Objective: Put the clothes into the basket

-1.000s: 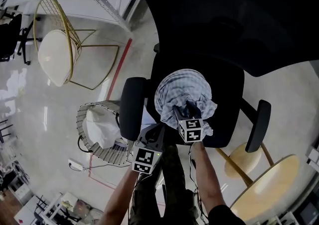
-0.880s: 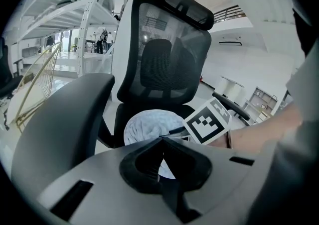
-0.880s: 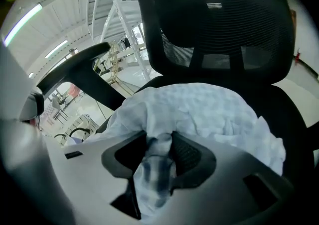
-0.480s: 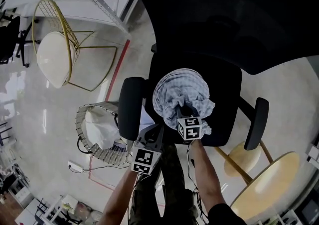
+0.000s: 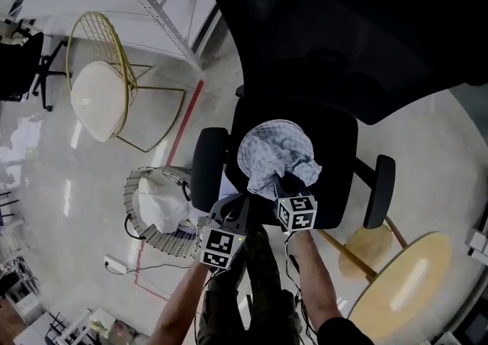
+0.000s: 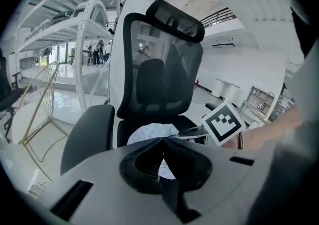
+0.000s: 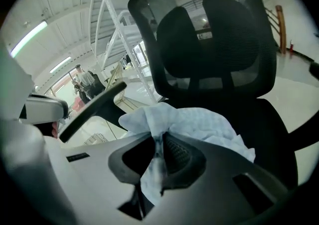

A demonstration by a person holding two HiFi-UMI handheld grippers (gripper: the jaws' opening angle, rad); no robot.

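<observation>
Cloth in right gripper; black-white marker cube

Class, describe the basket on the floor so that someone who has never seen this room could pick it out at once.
Find the black office chair mid-picture in the head view. On the floor beside its picture-left armrest stands the basket. Unlike the gold wire chair further off, it is a low round mesh tub holding white fabric.
</observation>
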